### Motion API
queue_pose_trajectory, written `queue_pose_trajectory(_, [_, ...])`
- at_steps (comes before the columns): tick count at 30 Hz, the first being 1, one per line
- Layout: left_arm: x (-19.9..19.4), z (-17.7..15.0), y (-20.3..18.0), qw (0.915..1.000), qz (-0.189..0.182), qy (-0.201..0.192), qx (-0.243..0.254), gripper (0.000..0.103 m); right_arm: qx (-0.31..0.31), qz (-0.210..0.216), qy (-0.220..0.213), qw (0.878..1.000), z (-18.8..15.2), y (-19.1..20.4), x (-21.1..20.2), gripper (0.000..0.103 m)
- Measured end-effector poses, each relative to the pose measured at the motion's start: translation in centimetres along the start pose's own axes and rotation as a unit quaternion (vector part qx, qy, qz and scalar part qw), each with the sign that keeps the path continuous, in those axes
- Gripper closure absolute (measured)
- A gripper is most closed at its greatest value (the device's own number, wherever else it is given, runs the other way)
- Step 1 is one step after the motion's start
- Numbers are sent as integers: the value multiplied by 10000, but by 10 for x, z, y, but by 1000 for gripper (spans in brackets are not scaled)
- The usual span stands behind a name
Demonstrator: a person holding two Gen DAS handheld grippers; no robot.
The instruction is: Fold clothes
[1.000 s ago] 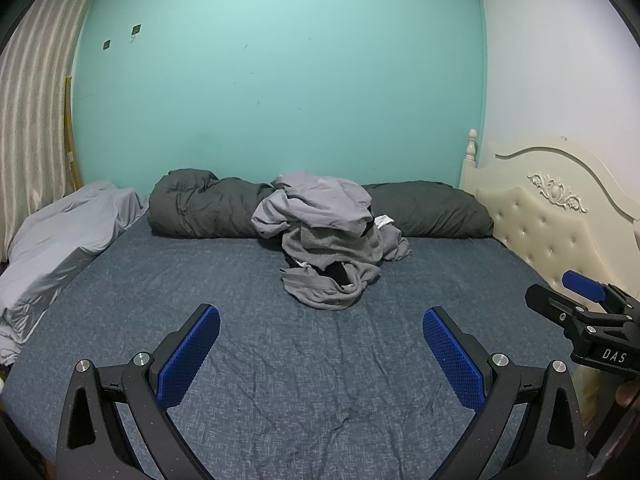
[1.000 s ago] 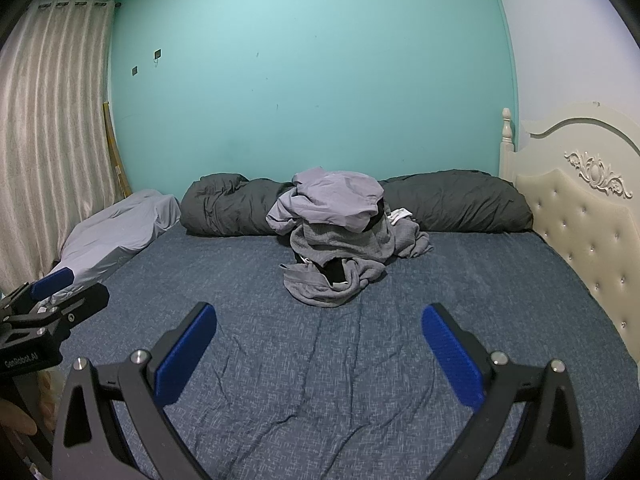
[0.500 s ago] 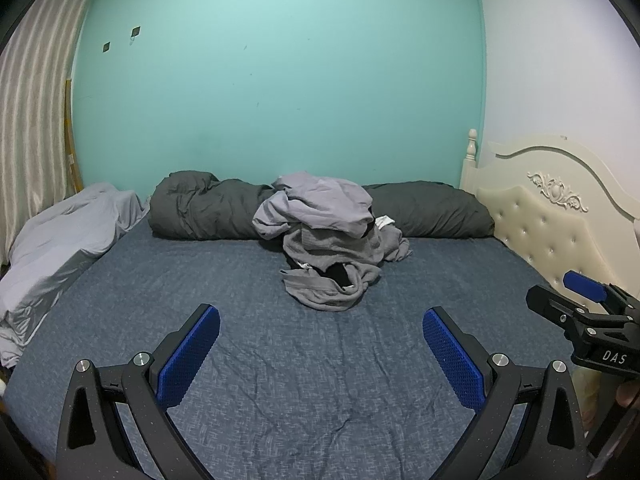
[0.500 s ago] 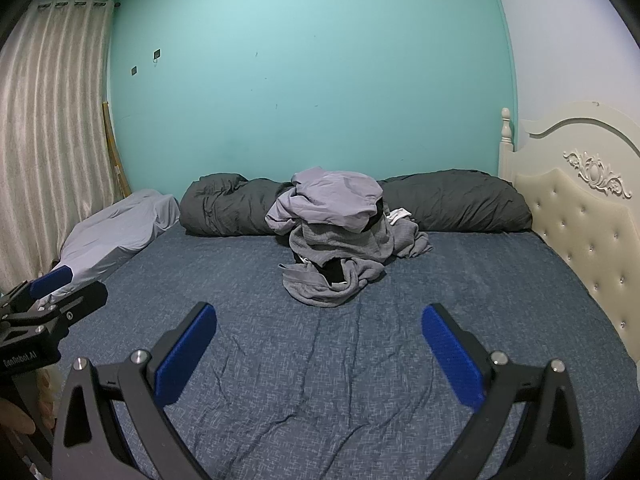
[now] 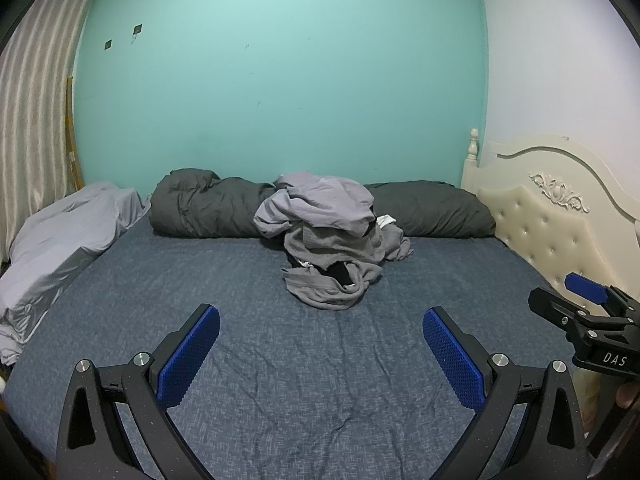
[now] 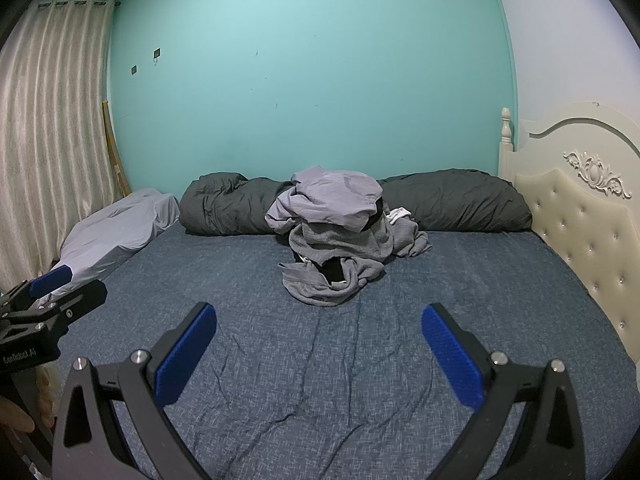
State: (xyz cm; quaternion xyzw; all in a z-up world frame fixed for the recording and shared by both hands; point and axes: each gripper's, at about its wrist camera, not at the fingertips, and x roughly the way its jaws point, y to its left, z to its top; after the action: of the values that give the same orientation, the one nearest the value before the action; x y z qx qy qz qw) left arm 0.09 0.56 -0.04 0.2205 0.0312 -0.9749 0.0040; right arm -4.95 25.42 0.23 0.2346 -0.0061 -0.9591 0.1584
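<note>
Hovering with jaws spread wide and gripping nothing, black left gripper with blue ribbed pads (image 5: 320,340) and matching black right gripper with blue ribbed pads (image 6: 319,338), side by side above the near part of a wrinkled dark blue bedsheet (image 5: 320,392), each visible at the edge of the other's view. Farther back, well apart from both sets of fingers, a crumpled heap of grey clothes (image 5: 332,240), lilac-grey garment on top, darker grey knit beneath, resting mid-bed and leaning against a long rolled charcoal duvet (image 5: 208,208) along the teal wall (image 5: 280,80). At left, a pale grey pillow (image 5: 64,236) below a striped beige curtain (image 6: 52,120); at right, a cream tufted headboard with carved ornament (image 6: 580,216).
</note>
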Motion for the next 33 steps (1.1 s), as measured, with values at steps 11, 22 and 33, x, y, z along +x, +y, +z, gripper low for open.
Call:
queue_pose_trajectory(11, [10, 0, 5, 9999, 126, 30, -45, 0, 19, -20, 63, 10000, -2, -2, 6, 0])
queue_pose_trajectory(22, [71, 9, 27, 9991, 365, 188, -84, 0, 165, -55, 190, 9997, 4, -17, 48, 0])
queue_pose_trajectory(33, [209, 27, 55, 9983, 465, 272, -240, 0, -57, 64, 531, 9986, 13, -49, 180, 0])
